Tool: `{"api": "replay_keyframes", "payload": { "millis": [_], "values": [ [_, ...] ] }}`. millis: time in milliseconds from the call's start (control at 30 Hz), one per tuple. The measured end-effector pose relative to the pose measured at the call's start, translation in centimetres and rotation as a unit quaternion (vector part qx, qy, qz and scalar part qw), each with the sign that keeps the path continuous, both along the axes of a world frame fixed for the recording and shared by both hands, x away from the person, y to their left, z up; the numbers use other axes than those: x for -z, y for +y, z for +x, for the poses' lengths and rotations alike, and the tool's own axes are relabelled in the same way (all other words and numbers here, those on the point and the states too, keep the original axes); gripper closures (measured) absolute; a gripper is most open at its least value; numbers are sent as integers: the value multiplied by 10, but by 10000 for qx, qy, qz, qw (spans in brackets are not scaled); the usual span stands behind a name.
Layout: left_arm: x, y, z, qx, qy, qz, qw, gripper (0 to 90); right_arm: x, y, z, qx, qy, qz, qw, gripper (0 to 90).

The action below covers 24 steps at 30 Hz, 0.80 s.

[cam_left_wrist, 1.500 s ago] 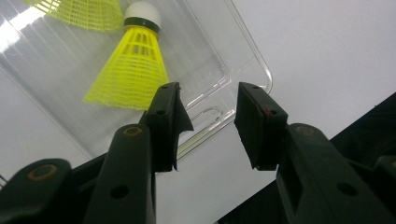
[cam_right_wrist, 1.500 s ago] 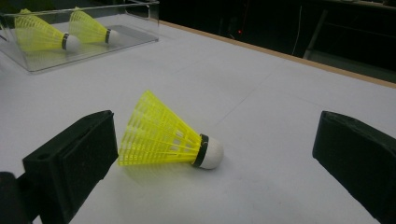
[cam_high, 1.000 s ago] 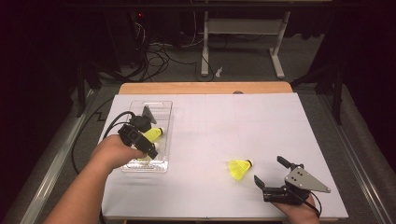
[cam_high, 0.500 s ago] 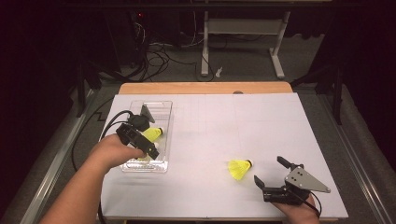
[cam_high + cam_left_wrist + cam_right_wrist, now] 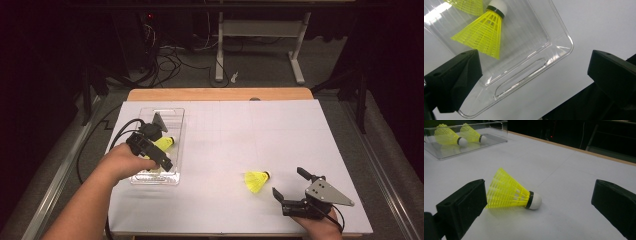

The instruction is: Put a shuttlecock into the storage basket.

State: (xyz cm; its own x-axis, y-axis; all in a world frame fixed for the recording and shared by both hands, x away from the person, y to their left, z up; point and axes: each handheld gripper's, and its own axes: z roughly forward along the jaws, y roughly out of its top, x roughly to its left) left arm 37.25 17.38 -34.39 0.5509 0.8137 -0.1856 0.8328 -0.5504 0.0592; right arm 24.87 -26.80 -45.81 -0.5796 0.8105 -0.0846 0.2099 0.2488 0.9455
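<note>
- High view: nearest, the right gripper rests on the white desk, jaws wide apart, holding nothing.
- A yellow shuttlecock lies just beyond it.
- Farther left, the left gripper hangs over the clear tray; its jaws have just been opening, and they hold nothing.
- Two shuttlecocks lie in the tray.

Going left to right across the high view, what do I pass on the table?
Left gripper over the clear tray → loose yellow shuttlecock on the white tabletop → right gripper, jaws open, just short of that shuttlecock.
</note>
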Motion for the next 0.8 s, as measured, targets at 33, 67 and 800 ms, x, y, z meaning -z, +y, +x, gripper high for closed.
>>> {"api": "replay_keyframes", "payload": {
  "millis": [33,67,800],
  "values": [
    [-1,-1,0,19,5,8,10000,7,0,0,0,-13,4,4,10000,7],
    [-2,-3,0,47,-11,10,10000,7,0,0,1,-6,6,14,10000,7],
    [-7,-45,-14,627,-113,-102,9979,7,1,-1,4,-21,20,-14,10000,7]
  ]
}}
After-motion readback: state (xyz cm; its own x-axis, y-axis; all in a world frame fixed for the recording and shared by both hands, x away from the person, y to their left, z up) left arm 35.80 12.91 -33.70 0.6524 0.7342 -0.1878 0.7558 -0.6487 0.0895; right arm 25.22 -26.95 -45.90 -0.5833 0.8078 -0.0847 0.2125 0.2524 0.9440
